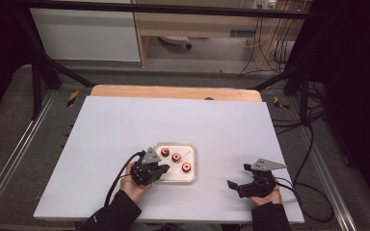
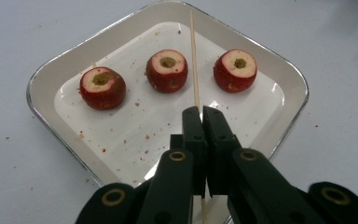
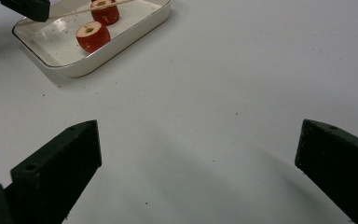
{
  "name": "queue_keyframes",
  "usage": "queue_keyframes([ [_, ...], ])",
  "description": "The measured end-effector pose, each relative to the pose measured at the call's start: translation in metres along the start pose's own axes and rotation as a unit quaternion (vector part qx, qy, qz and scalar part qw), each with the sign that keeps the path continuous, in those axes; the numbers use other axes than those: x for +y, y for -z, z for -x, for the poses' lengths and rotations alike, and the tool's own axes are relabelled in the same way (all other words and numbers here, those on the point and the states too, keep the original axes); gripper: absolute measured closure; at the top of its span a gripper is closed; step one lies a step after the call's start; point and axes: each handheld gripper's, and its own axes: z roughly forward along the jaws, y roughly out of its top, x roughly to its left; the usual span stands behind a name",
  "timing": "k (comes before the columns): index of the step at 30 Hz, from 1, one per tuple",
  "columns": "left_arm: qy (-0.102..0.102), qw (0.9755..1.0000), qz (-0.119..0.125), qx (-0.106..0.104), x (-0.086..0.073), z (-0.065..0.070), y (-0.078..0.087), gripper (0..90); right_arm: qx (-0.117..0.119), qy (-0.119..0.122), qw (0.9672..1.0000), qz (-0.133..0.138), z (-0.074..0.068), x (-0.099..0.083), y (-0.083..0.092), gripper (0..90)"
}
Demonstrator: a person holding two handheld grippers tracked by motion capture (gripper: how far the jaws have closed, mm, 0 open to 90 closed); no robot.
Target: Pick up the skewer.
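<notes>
White rounded-square tray with thin metallic rim [image 2: 46, 81] sits near middle of white table top [image 1: 106, 130]. Inside tray: three small red cored fruits with pale cut tops [image 2: 167, 70], in row, apart from each other, crumbs around them. Left gripper [image 2: 199, 116] over near edge of tray, jaws closed on thin wooden skewer [image 2: 194, 60]; skewer passes between middle and right fruit. Right gripper [image 1: 243, 185] hovers over bare table, well apart from tray, jaws spread wide, holding nothing.
</notes>
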Motion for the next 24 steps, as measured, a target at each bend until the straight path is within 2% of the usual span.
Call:
queue_keyframes([
  [4, -0.007, 0.9999, -0.001, -0.013, 0.002, -0.001, 0.004, 88.3, -0.001, 0.0, 1.0, 0.0, 0.0, 0.001, 0.001, 1.1],
  [9, -0.006, 0.9997, 0.0, -0.026, 0.004, -0.002, 0.011, 88.4, -0.005, 0.011, 0.9999, -0.002, -0.004, 0.004, 0.0, 1.1],
  [17, -0.026, 0.9991, -0.012, -0.031, 0.01, -0.004, 0.02, 88.4, -0.004, 0.022, 0.9997, -0.006, -0.009, 0.009, -0.003, 1.2],
  [24, -0.048, 0.998, -0.025, -0.033, 0.015, -0.002, 0.022, 88.4, -0.008, 0.046, 0.9989, -0.011, -0.017, 0.018, -0.005, 1.7],
])
